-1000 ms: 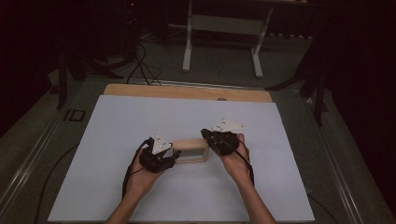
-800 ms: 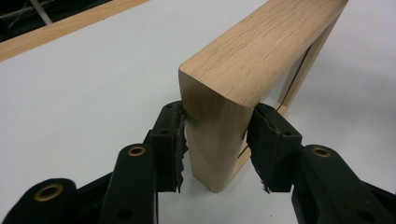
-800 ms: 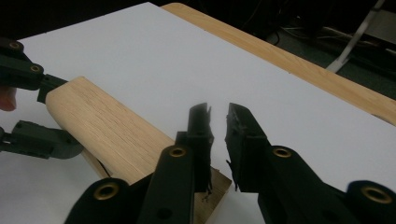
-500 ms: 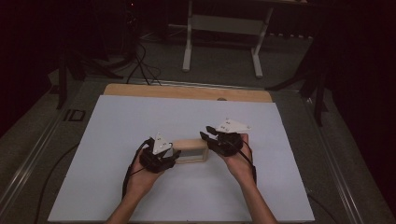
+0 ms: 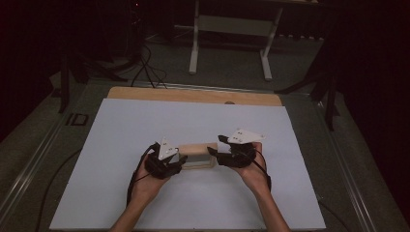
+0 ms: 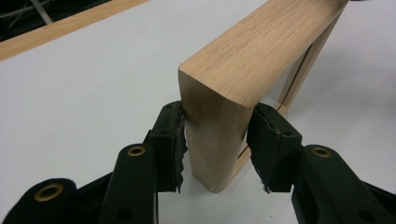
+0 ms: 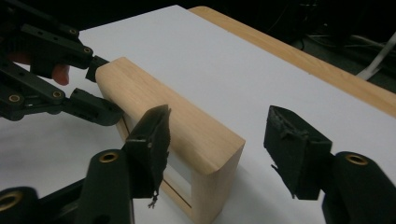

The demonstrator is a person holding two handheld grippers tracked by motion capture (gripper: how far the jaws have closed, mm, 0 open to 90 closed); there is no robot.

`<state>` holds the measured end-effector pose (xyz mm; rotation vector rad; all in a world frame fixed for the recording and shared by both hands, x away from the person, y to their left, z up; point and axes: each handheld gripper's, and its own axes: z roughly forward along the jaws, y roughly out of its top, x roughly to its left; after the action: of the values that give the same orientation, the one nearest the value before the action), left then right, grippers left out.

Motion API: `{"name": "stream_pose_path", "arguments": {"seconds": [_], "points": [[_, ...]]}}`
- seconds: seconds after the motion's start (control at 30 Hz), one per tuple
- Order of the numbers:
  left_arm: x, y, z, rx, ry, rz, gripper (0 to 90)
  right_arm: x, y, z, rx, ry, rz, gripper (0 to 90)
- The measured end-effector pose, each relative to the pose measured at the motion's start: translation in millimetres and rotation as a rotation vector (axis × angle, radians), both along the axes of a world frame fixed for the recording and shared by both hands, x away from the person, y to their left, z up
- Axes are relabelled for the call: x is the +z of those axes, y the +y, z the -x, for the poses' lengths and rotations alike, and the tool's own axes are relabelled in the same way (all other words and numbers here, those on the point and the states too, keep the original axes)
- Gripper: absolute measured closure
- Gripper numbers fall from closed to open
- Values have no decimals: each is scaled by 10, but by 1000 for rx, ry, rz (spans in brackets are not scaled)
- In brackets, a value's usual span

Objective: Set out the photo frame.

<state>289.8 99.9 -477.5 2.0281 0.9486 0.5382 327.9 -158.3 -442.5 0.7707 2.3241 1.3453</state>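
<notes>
Wooden frame [image 5: 197,154], left gripper [image 5: 178,159], right gripper [image 5: 216,151]

High view dim overall; white table sheet [image 5: 145,125] lit from above, floor and surroundings nearly black. Slightly soft, grainy, fine detail lost on hands. Left gripper view bright, even light; wooden frame [image 6: 243,60] sharp, grain clear, soft shadow on sheet at right. Near jaw parts at bottom edge a bit blurred. Right gripper view also bright; background beyond table edge dark, unfocused. No strong glare anywhere.
</notes>
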Motion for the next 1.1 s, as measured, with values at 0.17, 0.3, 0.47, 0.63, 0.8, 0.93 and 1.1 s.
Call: {"name": "stream_pose_path", "arguments": {"seconds": [0.17,0.3,0.47,0.63,0.8,0.93,1.1], "points": [[1,2,-1,-1,2,0,568,-62,15,-23,6,25,16,376],[1,3,-3,-1,2,0,569,-126,31,-37,20,50,21,348],[0,3,-8,-1,2,0,570,-190,48,-73,41,77,22,329],[1,1,-8,-1,0,-2,570,-251,86,-81,56,92,35,337],[14,-1,-5,-2,-5,0,568,-284,104,-83,53,90,41,372],[24,-6,-6,-8,-15,-2,565,-279,69,-85,57,96,40,411],[43,-13,-14,-15,-22,-10,565,-274,57,-76,60,87,55,439]]}}
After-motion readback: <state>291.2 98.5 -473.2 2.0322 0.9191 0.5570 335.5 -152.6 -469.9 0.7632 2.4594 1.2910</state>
